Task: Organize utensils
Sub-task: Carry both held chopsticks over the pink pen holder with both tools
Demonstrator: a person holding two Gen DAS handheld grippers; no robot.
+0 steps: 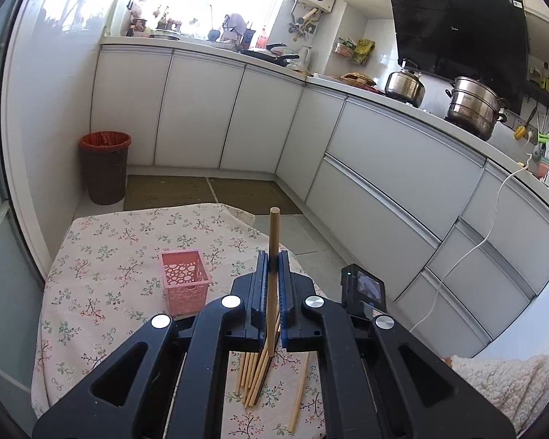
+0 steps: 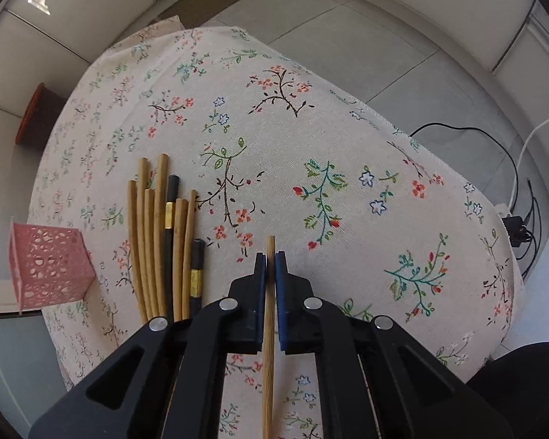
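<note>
I found both grippers pinching one chopstick each: left gripper (image 1: 273,261), right gripper (image 2: 271,261). The pink basket (image 1: 185,281), centre-left, looked empty; a bundle of chopsticks (image 2: 163,241) remained on the worktop (image 2: 311,139). Sorting barely begun.

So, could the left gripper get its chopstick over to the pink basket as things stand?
Probably yes. The left gripper is shut on a wooden chopstick, and the pink basket stands open-topped just to its left on the tablecloth, with nothing between them.

Floral tablecloth (image 2: 311,139), brown bin (image 1: 105,166), steel kettle (image 1: 405,84), stacked steamer pot (image 1: 474,108)
</note>
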